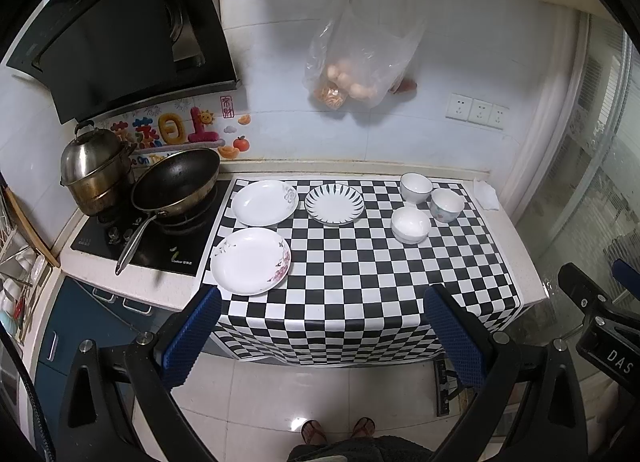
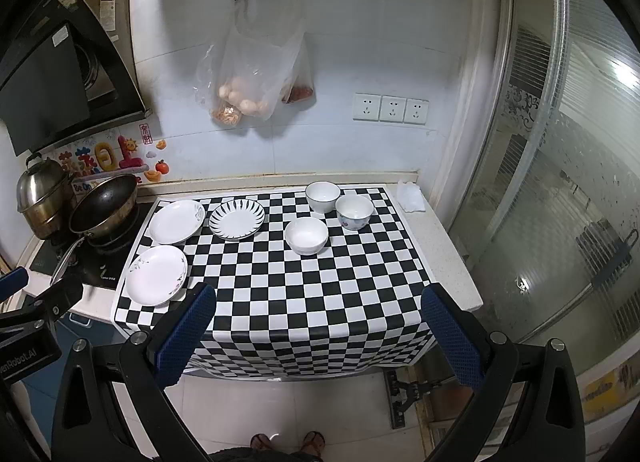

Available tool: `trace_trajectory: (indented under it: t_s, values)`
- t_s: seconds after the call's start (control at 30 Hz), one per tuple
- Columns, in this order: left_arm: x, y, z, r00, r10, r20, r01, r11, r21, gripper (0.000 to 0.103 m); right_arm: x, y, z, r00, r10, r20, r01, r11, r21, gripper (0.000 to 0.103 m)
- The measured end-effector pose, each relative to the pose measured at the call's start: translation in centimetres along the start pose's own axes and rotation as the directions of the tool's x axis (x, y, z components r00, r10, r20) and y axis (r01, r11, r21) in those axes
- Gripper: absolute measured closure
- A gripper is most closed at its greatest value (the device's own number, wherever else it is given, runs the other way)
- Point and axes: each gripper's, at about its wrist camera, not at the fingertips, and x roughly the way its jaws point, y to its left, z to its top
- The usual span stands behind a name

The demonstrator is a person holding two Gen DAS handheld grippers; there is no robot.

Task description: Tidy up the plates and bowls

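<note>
From the left wrist view, take the striped plate (image 1: 334, 204) as your landmark at the back of the checkered tabletop (image 1: 360, 282). Just left of it lies a white plate with a grey flower (image 1: 264, 203), and nearer you than that one sits the plate with pink blossoms (image 1: 250, 261). Well to the right of the striped plate stand three bowls (image 1: 424, 206), close together. All of it looks like glazed ceramic: stiff, slick, breakable and fairly heavy for its thinness. You would do best to pinch a plate across its raised rim, since the flat centre gives nothing to grip. Your left tool (image 1: 320, 332) is spread wide, holding and touching nothing, short of the tabletop's near edge.

From the right wrist view, the bowls sit right of the striped plate (image 2: 237, 219): a plain white bowl (image 2: 306, 235) nearest you, a blue-rimmed bowl (image 2: 323, 196) at the back, a flowered bowl (image 2: 354, 212) beside it. Grip a bowl over its wall, one pad inside and one outside. Your right tool (image 2: 318, 330) is likewise wide and empty.
</note>
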Motion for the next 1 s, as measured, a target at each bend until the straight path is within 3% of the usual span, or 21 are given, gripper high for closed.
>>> trace_trajectory:
  t_s: [0.43,0.6,0.7,0.83,0.9,1.0]
  values:
    - [0.5,-0.5,0.8,1.000,-0.003,-0.007,0.003,1.000,0.011,0.000,0.0,0.4,-0.2,1.000,0.003,0.004,-0.003,1.000,0.021,0.000]
    - [3.7,2.8,0.6,1.000,0.004,-0.015,-0.005,1.000,-0.023,0.000,2.0,1.3,-0.6,0.996,0.086,0.031,-0.087,0.995,0.055,0.000]
    - [7.3,6.4,0.0,0.997,0.039,-0.071,-0.044,0.996,-0.076,0.000,5.8,2.8,-1.3,0.984,0.174,-0.022,-0.172,0.982,0.076,0.000]
    - [12.7,11.7,-1.6,0.984,0.091,-0.155,-0.113,0.983,-0.145,0.000,12.9,5.9,-2.2,0.940,0.304,-0.157,-0.289,0.951,0.112,0.000]
    - [15.7,14.4,-2.5,0.971,0.117,-0.208,-0.158,0.969,-0.190,0.000,16.0,7.6,-2.7,0.923,0.332,-0.193,-0.317,0.943,0.105,0.000]
    - [20.0,17.7,-3.5,0.953,0.085,-0.290,-0.167,0.948,-0.270,0.000,21.7,10.8,-3.3,0.897,0.345,-0.276,-0.338,0.938,0.076,0.000]
